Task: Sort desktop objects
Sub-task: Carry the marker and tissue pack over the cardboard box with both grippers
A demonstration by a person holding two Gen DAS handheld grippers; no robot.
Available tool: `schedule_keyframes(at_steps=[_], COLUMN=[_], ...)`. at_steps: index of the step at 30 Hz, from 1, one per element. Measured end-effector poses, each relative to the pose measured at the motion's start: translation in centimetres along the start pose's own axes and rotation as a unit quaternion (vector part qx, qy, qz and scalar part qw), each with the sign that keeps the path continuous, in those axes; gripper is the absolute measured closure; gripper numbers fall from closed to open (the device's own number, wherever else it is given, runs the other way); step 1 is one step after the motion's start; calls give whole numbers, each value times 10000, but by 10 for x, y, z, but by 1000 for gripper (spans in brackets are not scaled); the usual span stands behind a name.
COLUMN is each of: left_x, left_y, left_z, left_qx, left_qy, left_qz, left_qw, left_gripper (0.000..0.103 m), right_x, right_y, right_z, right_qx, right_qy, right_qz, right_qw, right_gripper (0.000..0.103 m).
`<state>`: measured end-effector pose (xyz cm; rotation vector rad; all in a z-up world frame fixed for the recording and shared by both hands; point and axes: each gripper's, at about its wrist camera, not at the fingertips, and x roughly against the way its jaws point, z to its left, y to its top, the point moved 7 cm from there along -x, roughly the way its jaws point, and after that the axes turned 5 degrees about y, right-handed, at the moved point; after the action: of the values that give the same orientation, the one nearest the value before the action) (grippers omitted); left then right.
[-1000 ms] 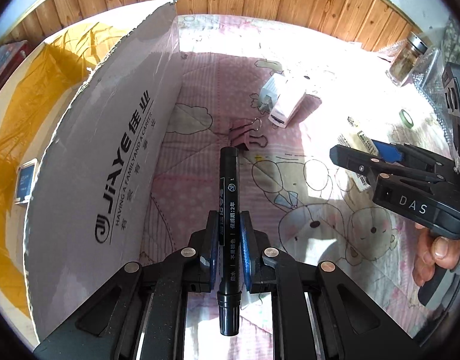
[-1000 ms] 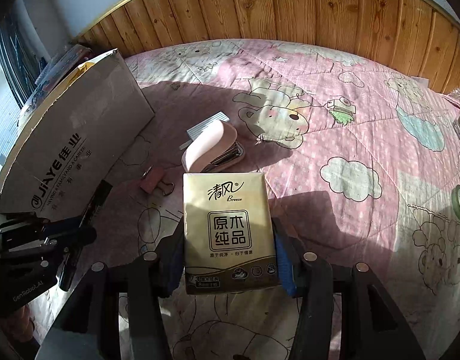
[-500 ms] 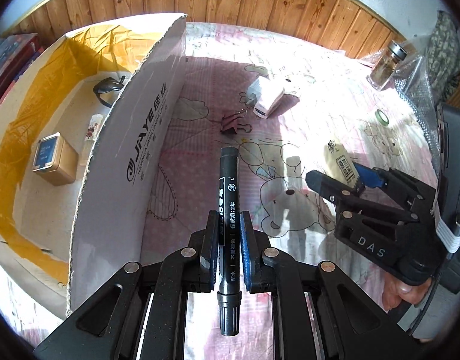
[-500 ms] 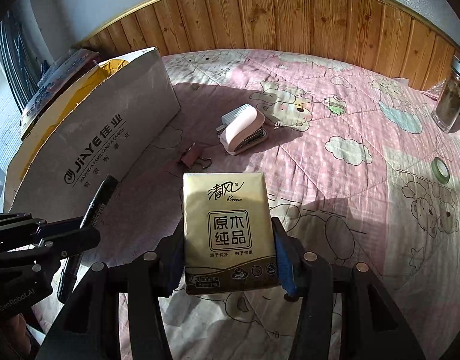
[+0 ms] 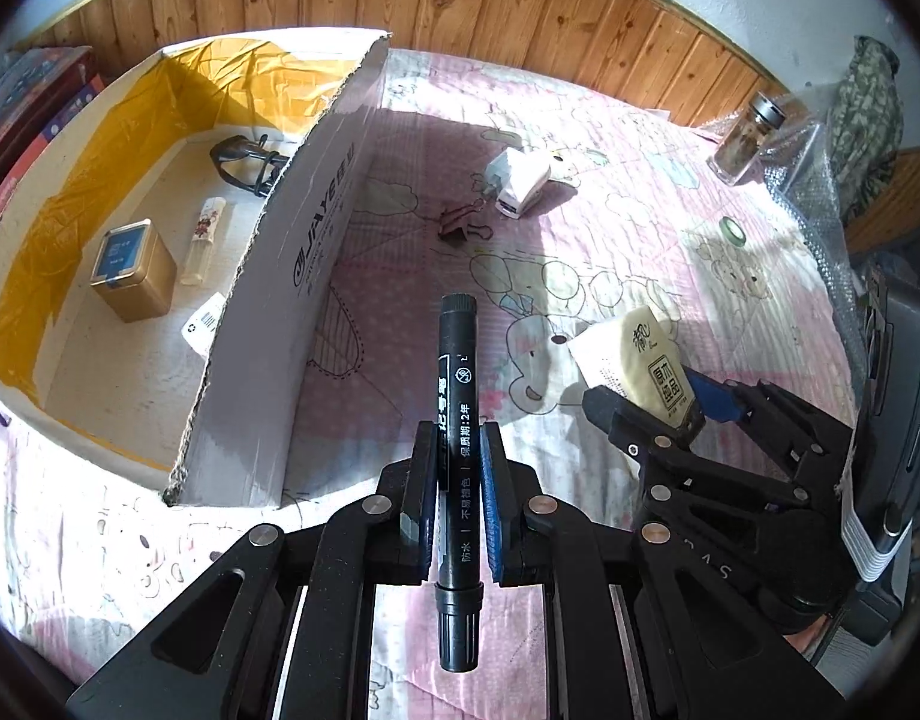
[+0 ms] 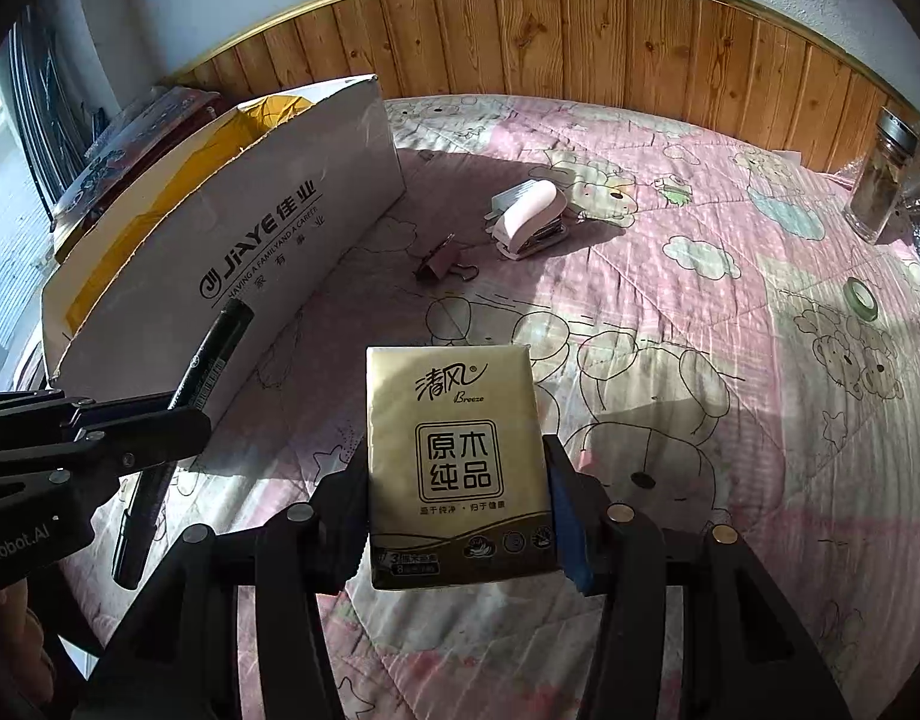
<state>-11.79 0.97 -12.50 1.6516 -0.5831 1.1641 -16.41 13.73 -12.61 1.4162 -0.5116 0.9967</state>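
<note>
Left wrist view: your left gripper clamps its fingers on the marker, your right gripper on the tissue pack, both raised over the bed, probably bound for the box at its left edge.

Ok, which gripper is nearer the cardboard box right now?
Left. The left gripper, shut on the black marker, sits just beside the cardboard box's printed wall. The right gripper, clamping the tissue pack, is farther out over the pink quilt.
</note>
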Motion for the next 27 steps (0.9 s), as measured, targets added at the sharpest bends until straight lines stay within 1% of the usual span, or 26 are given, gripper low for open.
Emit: schedule_keyframes(at_steps=[5,12,16,22,27], left_x=[10,29,38,51,67], left_y=[-7,-11,-12,-14,-9], left_z=[0,3,7,16,23], left_qx=[40,-15,40,114,116], left_qy=[-135,-189,-302,-435,-457], left_qz=[-39,-248,-316,-417,-615], left_qw=[9999,9995,9990,9981,9970], left_gripper=[90,90,90,90,90], right_x=[10,22,26,36,42], right_y=[-10,-16,-19,-19,-17], right_z=[16,34,44,63,80], right_qx=[-17,-5,-9,8,45], right_qy=[38,-3,-2,65,133], right_qz=[-29,-95,-99,-175,-229], right_qw=[10000,10000,10000,9998,9996], right_gripper=[50,50,50,50,50])
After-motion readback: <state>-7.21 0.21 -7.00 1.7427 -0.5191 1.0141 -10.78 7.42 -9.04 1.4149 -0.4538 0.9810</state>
